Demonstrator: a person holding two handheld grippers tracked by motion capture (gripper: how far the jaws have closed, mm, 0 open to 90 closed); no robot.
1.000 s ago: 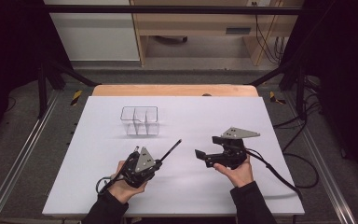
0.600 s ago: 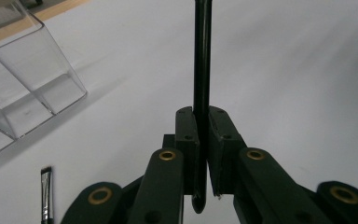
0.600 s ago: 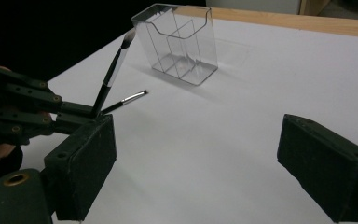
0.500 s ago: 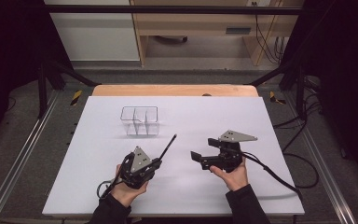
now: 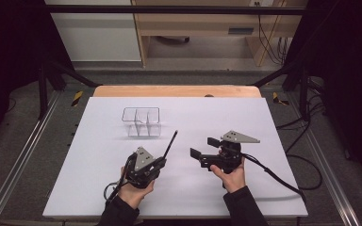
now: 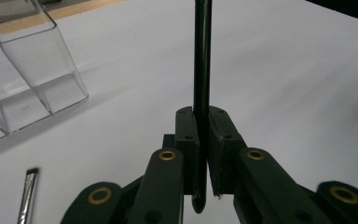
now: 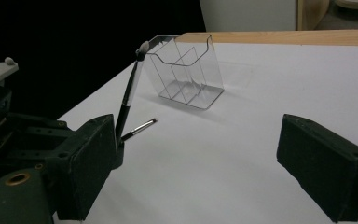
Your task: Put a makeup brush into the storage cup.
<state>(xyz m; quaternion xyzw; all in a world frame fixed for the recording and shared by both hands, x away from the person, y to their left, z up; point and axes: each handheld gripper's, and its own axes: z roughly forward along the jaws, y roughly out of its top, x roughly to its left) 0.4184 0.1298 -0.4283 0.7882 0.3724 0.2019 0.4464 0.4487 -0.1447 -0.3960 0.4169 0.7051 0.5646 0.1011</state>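
My left gripper [image 5: 159,162] is shut on a thin black brush [image 5: 170,142] that points up and away to the right. In the left gripper view the jaws [image 6: 203,135] clamp the brush handle [image 6: 201,70] near its lower end. My right gripper [image 5: 203,147] is open, its jaws pointing left toward the brush with nothing between them [image 7: 205,163]. From the right gripper view the held brush [image 7: 129,95] rises steeply and has a pale tip. A second small brush [image 7: 140,128] lies flat on the white table. A clear divided organizer [image 5: 141,121] stands beyond the left gripper.
The white table [image 5: 273,127] spreads wide on the right and in front. A wooden edge [image 5: 176,91] runs along its far side. The right gripper's cable [image 5: 273,176] trails off to the right. The organizer [image 6: 23,79] sits close on the left of the held brush.
The left gripper has tilted the brush a little more upright and shifted slightly left. The right gripper has moved a bit left and nearer the person, still open.
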